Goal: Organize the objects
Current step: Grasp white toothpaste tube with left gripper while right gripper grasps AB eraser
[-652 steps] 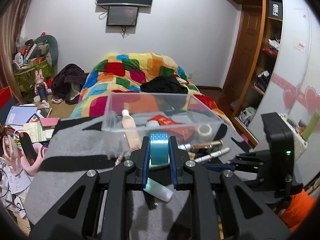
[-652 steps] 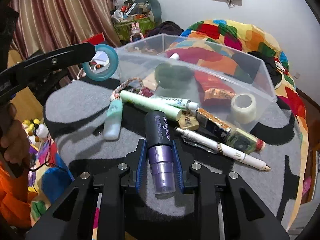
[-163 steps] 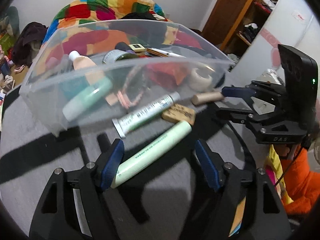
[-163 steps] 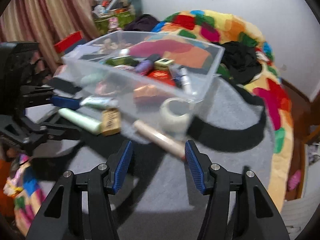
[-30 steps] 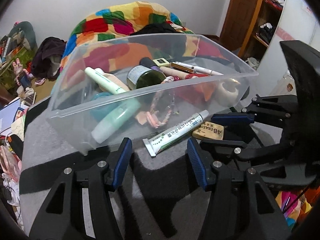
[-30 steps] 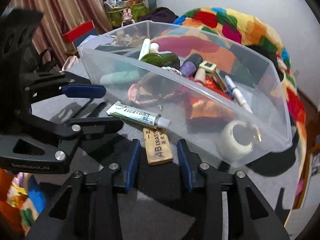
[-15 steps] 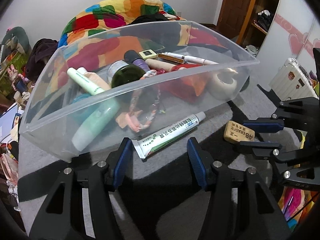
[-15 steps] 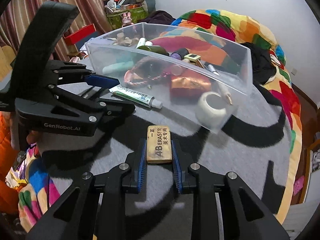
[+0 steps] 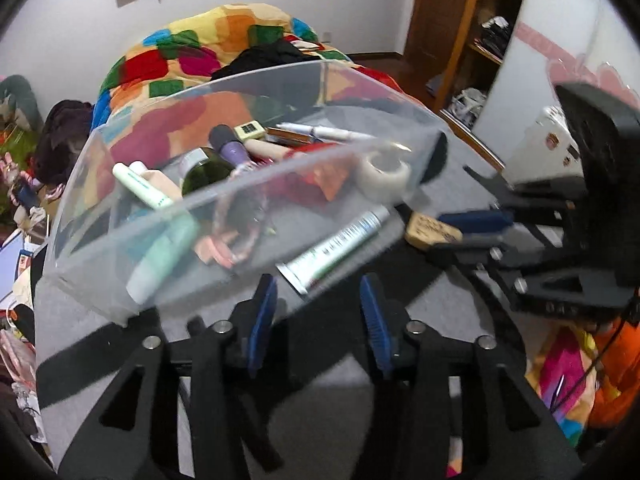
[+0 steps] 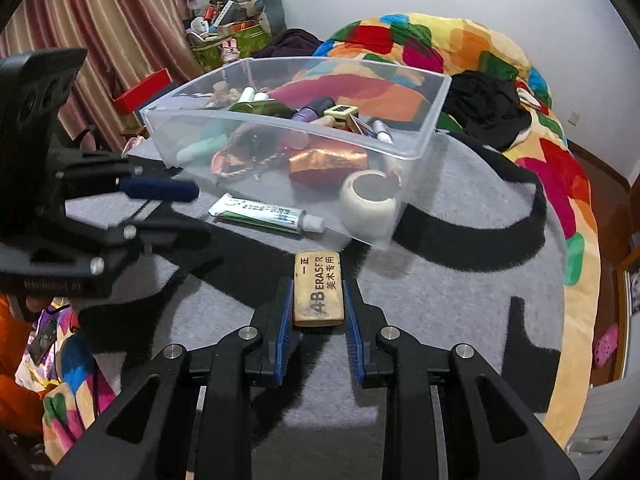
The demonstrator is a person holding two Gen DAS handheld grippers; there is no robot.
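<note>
A clear plastic bin (image 10: 416, 152) holds several items: tubes, a green jar, a purple bottle, a pen, a red pouch. It also shows in the left wrist view (image 9: 120, 216). My right gripper (image 10: 319, 300) is shut on a tan 4B eraser (image 10: 319, 289), held above the grey blanket in front of the bin; the eraser also shows in the left wrist view (image 9: 432, 230). A white ointment tube (image 10: 266, 213) lies outside the bin's near wall. My left gripper (image 9: 318, 312) is open, its fingers either side of that tube's flat end (image 9: 336, 246).
A roll of white tape (image 10: 370, 200) stands by the bin's near right corner. The grey and black blanket (image 10: 460, 300) covers the bed, with a bright patchwork quilt (image 10: 420, 52) behind. Clutter and curtains stand at the left; a wardrobe (image 9: 460, 28) is at the right.
My right gripper has lifted the eraser and drawn it back from the bin. My left gripper has moved forward and narrowed around the ointment tube's end.
</note>
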